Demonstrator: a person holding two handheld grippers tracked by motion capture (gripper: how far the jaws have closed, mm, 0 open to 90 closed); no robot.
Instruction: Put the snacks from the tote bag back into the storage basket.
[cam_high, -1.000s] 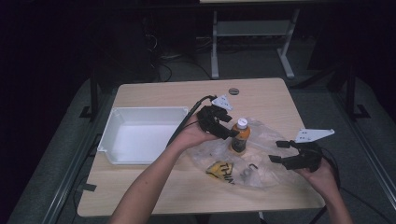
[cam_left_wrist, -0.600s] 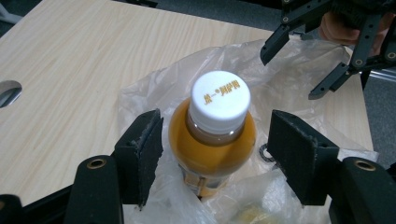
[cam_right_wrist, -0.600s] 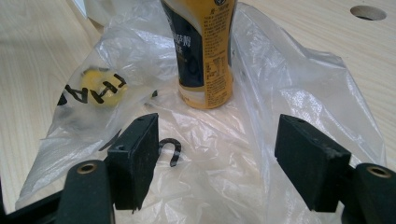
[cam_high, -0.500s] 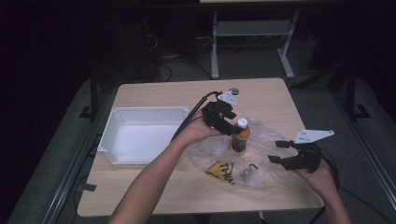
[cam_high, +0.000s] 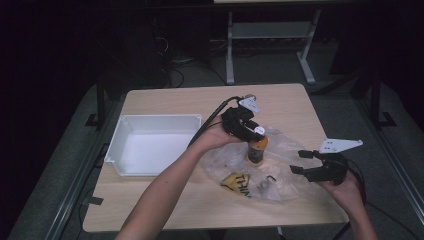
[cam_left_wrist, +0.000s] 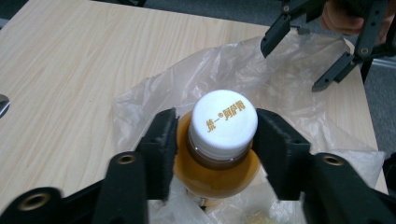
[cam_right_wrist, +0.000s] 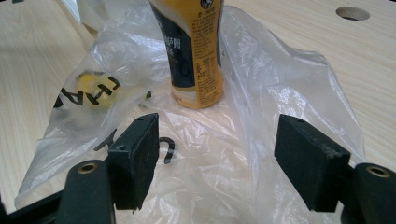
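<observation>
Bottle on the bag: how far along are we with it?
Done: the bottle stands upright on the clear plastic bag, and the left hand-held gripper has its jaws around the neck under the white cap. In hand: that grasp. Left: the right hand-held gripper is open, empty; the white bin holds nothing.

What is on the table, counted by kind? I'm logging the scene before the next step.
Bottles: 1, the orange drink bottle with a white cap
Plastic bags: 1, the clear plastic bag
Trays: 1, the white tray
Total: 3
</observation>
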